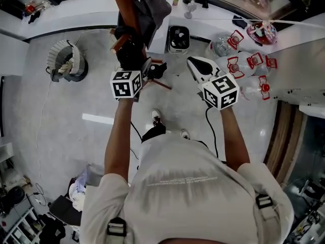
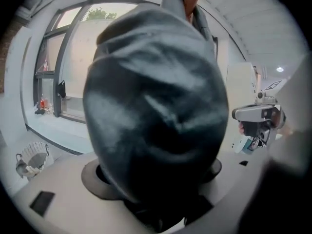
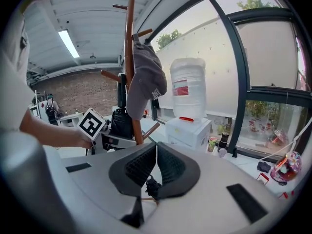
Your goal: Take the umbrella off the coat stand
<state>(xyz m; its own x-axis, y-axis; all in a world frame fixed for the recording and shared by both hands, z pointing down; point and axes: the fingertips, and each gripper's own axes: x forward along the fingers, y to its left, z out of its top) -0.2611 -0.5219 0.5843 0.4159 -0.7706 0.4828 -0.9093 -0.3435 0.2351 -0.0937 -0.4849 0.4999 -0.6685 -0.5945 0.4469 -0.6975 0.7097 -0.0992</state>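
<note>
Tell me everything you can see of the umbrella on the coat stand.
The umbrella is folded into a compact black bundle of creased, slightly shiny fabric. It hangs low against the brown wooden coat stand, below a grey cap. No handle shows. It sits between the wide-apart jaws of the left tool and fills that tool's view. Whether the pads press on it cannot be made out.

Grey, glossy floor [image 1: 61, 136]. Standing on it: a wire basket [image 1: 65, 61] at left, the coat stand [image 1: 128, 14] at centre, a white box [image 1: 179, 38] just beside it, and clear water jugs [image 1: 244, 67] clustered at right. A black cable [image 1: 209, 128] trails across it near the person's shoes [image 1: 156, 117].
</note>
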